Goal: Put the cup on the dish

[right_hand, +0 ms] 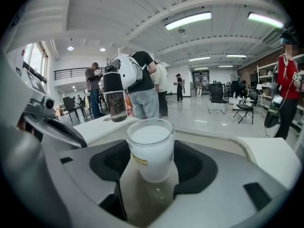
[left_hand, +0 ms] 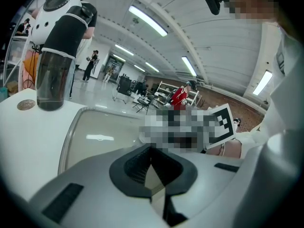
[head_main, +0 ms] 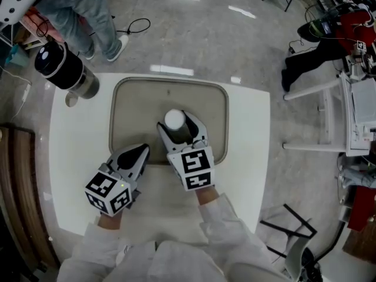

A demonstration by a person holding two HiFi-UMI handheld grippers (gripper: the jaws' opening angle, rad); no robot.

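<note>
The right tool [head_main: 176, 125] is clamping the cup [right_hand: 151, 151] over the dish [head_main: 132, 113] — lowering and release seemingly remaining — while the left tool [head_main: 140, 151] is idling, jaws together.

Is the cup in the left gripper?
No, the cup sits between the jaws of the right gripper, and the left gripper has nothing between its jaws.
</note>
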